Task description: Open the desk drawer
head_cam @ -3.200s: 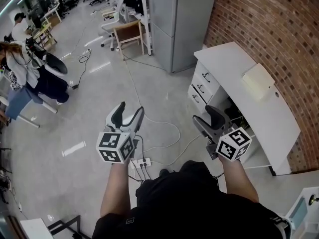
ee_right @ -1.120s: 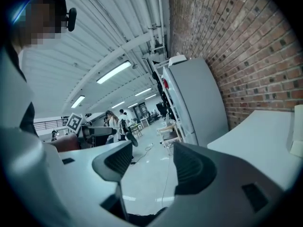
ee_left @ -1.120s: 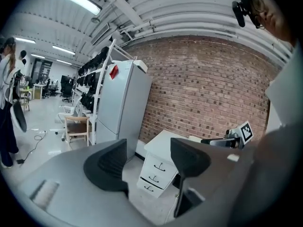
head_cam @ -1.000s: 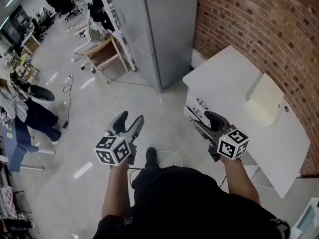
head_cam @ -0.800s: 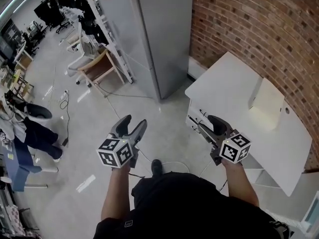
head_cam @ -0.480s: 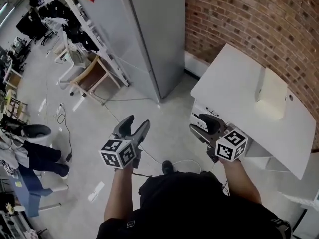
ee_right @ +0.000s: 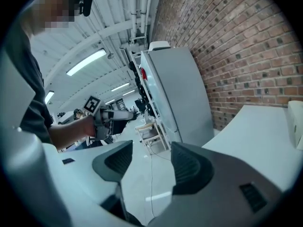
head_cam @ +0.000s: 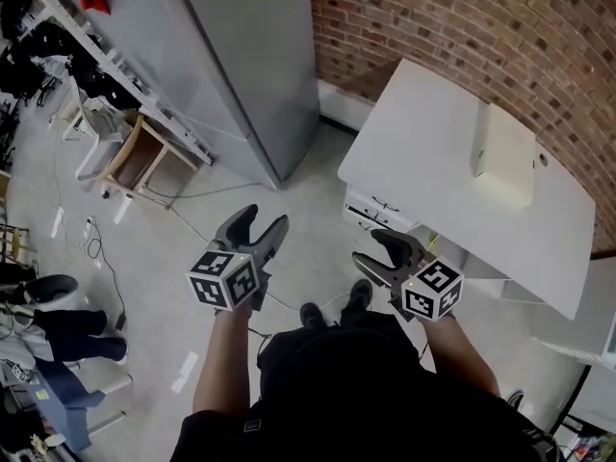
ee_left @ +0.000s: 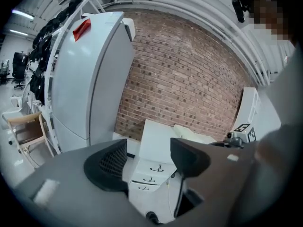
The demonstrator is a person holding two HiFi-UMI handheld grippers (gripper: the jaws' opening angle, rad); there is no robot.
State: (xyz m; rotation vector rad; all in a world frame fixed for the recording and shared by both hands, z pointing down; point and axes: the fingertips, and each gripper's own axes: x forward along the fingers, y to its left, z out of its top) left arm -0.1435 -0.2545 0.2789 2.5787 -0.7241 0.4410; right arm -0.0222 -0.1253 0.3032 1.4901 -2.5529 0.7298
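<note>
Between the left gripper's jaws, which stand wide apart with nothing in them, its own view frames the desk drawers: three white fronts stacked one above another, each with a dark handle, well away from the jaws. The right gripper is likewise spread wide and empty, but its view looks elsewhere, over pale floor toward a wooden chair and a tall grey cabinet. Of the white desk it catches only the top, at its right edge, and it also shows the other gripper gripped in a hand. From the head view alone comes the layout: both grippers are held out in front of the person, above the floor. The right one is near the drawer end of the desk but apart from it, and the left is farther off. A cream box lies on the desktop, and a brick wall runs behind.
</note>
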